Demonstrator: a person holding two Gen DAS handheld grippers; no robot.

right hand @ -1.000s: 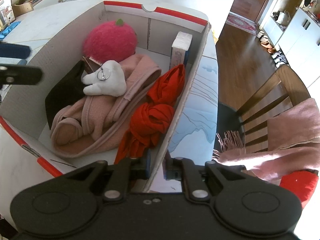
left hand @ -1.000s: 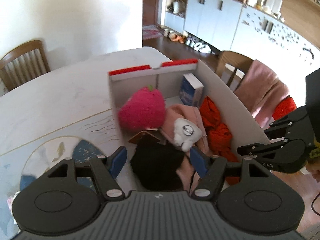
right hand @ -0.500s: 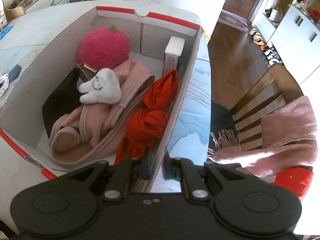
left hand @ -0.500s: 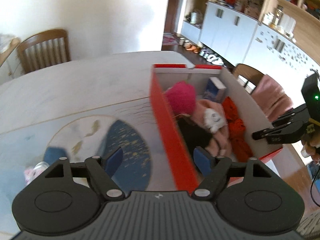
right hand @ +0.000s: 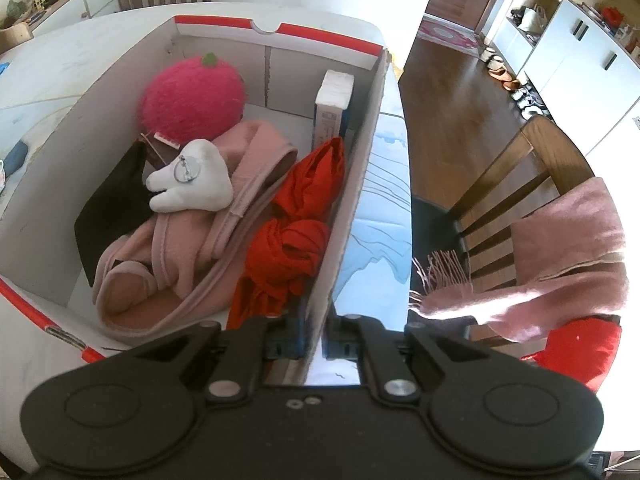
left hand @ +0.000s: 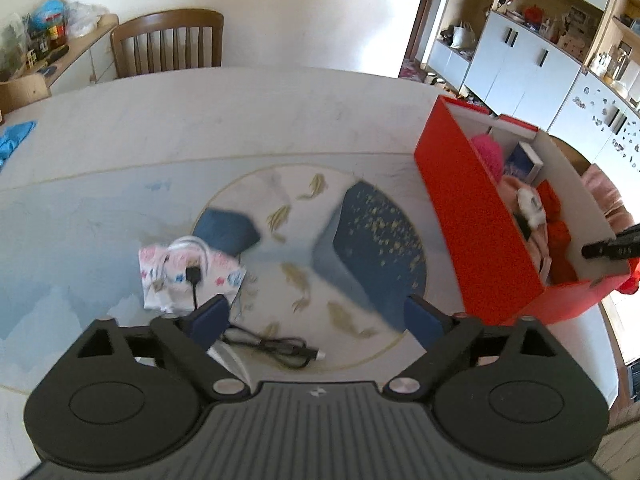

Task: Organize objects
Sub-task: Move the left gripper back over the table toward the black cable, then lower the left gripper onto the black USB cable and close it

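Note:
A red cardboard box (left hand: 476, 216) stands at the table's right end. Its white inside (right hand: 48, 160) holds a pink plush ball (right hand: 192, 104), a white tooth-shaped plush (right hand: 192, 180), a pink cloth (right hand: 172, 264), a red cloth (right hand: 296, 232), a black item (right hand: 112, 204) and an upright book (right hand: 332, 108). My right gripper (right hand: 314, 344) is shut on the box's right wall (right hand: 352, 200) near its front corner. My left gripper (left hand: 316, 316) hovers over the table with its jaws opening and nothing between them. Below it lie a black cable (left hand: 276, 348) and a patterned cloth (left hand: 188, 276).
The table (left hand: 200, 120) bears a round fish-and-blue print. A wooden chair (left hand: 168, 42) stands at its far side. Another chair (right hand: 516, 196) draped with a pink scarf (right hand: 560, 264) is right of the box. A blue cloth (left hand: 14, 138) lies at the table's left edge.
My left gripper has left the box and swung left over the table, its jaws spreading wider. The cable and patterned cloth have come into view. My right gripper has stayed on the box wall.

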